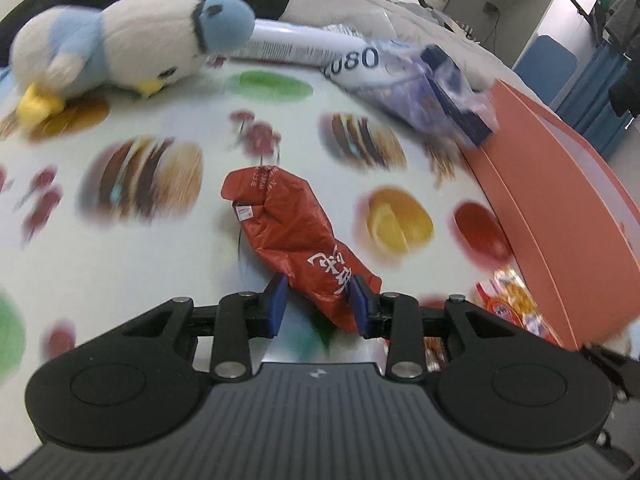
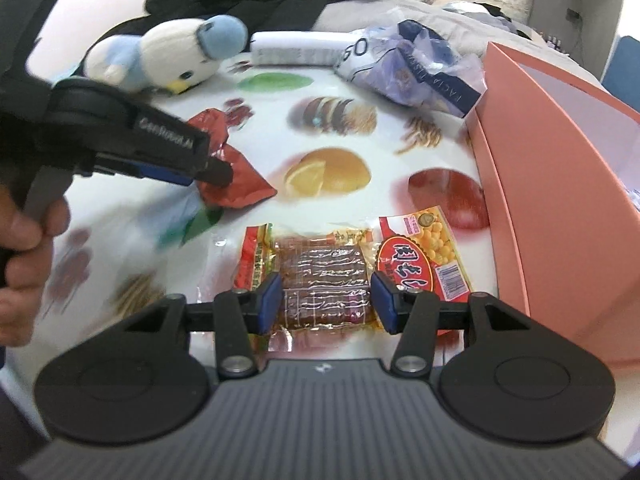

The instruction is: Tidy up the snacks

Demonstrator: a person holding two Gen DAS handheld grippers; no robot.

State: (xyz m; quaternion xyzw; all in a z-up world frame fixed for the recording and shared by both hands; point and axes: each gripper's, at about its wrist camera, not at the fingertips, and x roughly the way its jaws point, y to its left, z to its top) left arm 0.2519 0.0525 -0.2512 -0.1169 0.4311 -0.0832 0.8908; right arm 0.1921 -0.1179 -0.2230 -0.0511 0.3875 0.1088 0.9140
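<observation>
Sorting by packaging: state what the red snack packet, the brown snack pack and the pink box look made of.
Red snack packet: thin foil-like plastic film, matte sheen, heavily crumpled. Brown snack pack: clear glossy plastic, contents visible, glare streaks. Pink box: probably matte cardboard, with flat stiff walls and no shine.

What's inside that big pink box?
The pink box stands open beside the table, but mostly its pale inner wall shows. Something small and whitish peeks at the right edge; I can't tell what. The box's bottom is hidden by its front wall.

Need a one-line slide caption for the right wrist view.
Right gripper holds a clear snack packet; left gripper holds a red packet beside the pink box.
</observation>
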